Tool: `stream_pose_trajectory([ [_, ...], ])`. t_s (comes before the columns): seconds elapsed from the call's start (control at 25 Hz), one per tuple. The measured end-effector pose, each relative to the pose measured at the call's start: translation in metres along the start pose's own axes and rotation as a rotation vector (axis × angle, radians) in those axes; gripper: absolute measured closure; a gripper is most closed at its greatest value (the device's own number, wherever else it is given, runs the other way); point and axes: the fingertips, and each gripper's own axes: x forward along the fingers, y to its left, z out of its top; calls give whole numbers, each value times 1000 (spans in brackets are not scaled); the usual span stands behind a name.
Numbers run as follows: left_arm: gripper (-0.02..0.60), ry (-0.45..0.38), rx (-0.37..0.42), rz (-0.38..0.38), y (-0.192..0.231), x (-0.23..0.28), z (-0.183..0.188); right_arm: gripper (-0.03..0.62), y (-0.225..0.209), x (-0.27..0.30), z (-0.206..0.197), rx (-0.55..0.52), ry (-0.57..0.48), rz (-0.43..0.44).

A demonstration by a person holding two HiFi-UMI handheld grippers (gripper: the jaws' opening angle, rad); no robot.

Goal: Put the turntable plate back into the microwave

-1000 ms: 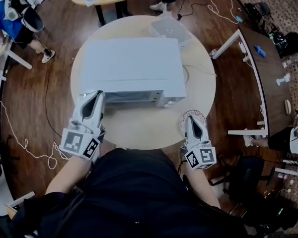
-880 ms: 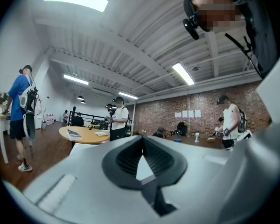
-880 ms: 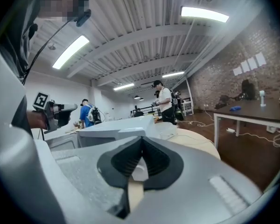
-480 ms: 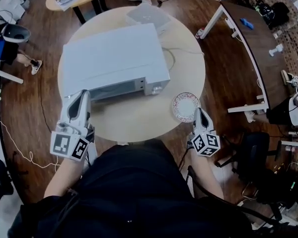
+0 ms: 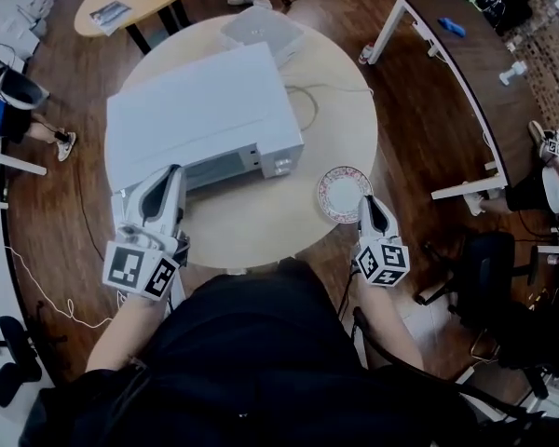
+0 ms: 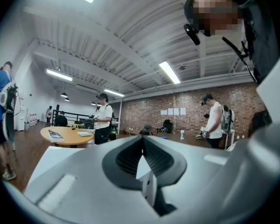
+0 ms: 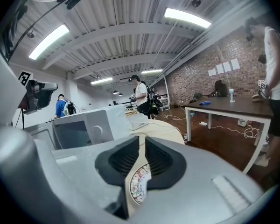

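The jaws of the right gripper have just opened a little, empty, beside the plate. The left gripper is closed near the microwave

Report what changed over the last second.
The right gripper came down to the near edge of the turntable plate, and its jaws have just been opening a crack; the plate shows through the gap, not gripped. Nothing was taken or let go. Unchanged: the plate lies on the table, the microwave stays closed, and the left gripper stays shut at its front.
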Motion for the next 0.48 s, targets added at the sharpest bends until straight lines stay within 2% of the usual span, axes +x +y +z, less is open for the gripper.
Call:
stream_pose_trajectory([
  [0.24,577,23,27,-49,-21,21,-2,492,-25,0,-21,34,50,-69],
  [0.48,577,28,50,-85,-37,43,-5,434,-36,0,-27,54,52,-69],
])
